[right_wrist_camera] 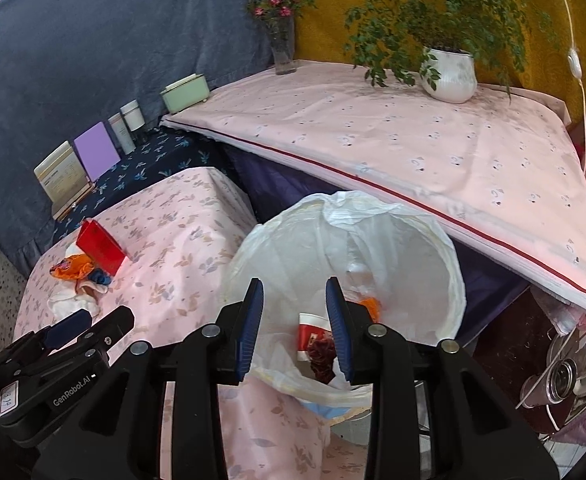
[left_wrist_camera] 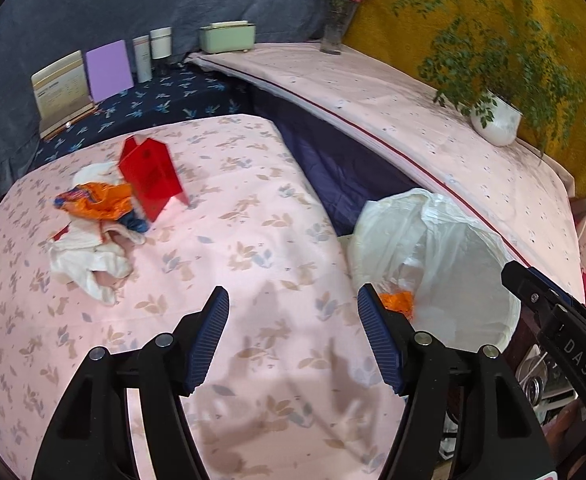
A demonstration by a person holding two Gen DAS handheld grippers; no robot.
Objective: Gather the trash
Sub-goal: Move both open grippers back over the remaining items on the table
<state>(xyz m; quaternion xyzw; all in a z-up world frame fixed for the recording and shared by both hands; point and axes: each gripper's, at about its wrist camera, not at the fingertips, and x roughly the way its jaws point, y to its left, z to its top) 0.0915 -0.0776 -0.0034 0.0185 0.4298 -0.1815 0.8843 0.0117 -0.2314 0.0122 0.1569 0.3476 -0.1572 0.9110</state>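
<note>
Pink leaf-print cloth covers the desk, with blue drapery behind and a mustard wall at my 2 o'clock. Only my right view looks down into the white-lined bin: a red-and-white paper cup and dark scraps lie inside. My left view shows the remaining trash pile best (orange wrapper, crumpled white tissue, red card), well off at 10 o'clock from the left fingers, which stand wide and empty. My right fingers hang over the bin, narrowly parted, gripping nothing; the cup shows between them, below.
</note>
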